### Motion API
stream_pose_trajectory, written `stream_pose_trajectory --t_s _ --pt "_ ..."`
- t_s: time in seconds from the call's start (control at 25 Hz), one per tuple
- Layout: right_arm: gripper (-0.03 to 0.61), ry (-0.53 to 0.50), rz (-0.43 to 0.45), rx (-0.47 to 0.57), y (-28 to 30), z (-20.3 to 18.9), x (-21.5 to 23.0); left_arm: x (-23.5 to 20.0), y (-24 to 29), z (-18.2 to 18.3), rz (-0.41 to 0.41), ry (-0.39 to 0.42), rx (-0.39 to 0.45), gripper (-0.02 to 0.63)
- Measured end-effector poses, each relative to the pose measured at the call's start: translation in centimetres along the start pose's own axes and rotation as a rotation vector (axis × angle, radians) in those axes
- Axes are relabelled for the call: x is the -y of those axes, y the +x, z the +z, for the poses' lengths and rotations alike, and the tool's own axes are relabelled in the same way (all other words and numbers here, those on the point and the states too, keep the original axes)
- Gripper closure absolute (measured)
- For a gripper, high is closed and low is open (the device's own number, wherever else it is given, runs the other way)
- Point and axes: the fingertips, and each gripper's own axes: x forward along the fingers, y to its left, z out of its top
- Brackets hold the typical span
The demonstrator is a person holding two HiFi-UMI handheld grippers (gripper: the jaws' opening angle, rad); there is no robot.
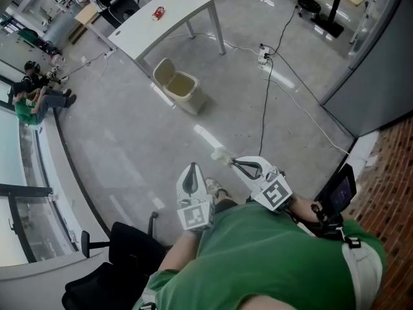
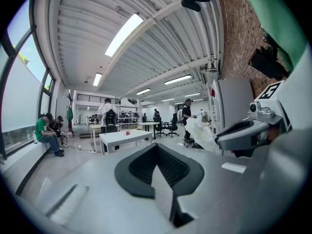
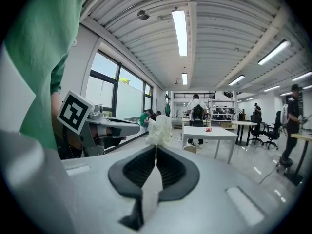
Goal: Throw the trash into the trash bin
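Note:
My right gripper is shut on a crumpled white piece of trash, held above the floor in front of the person. In the right gripper view the trash sticks up from the closed jaws of that gripper. My left gripper hangs just to its left, shut, with nothing in it. The beige trash bin stands on the floor some way ahead with its lid tipped open, beside a white table. The bin shows small beyond the trash.
A red can lies on the white table. Cables run across the concrete floor to the right. A black office chair is close behind on the left. People sit by the window; a brick wall is on the right.

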Motion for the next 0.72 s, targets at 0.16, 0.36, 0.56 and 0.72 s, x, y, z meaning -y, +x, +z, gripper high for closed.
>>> stream_pose_trajectory --t_s 0.16,0.36,0.56,0.72 --pt "0.563 -0.009 0.028 -0.006 4.1 1.0 0.2 -3.5 1.7 0.0 0.025 -0.023 0.007 0.606" --pt "0.563 -0.027 0.052 -0.008 9.4 2.6 0.3 -8.3 3.6 0.0 0.041 -0.04 0.015 0.607" --pt "0.563 -0.036 0.071 -0.017 14.6 3.9 -0.3 -13.2 4.8 -0.4 0.056 -0.063 0.02 0.607" --pt "0.563 -0.048 0.099 -0.021 18.8 4.8 -1.8 -17.5 4.6 -1.4 0.081 -0.072 0.01 0.606"
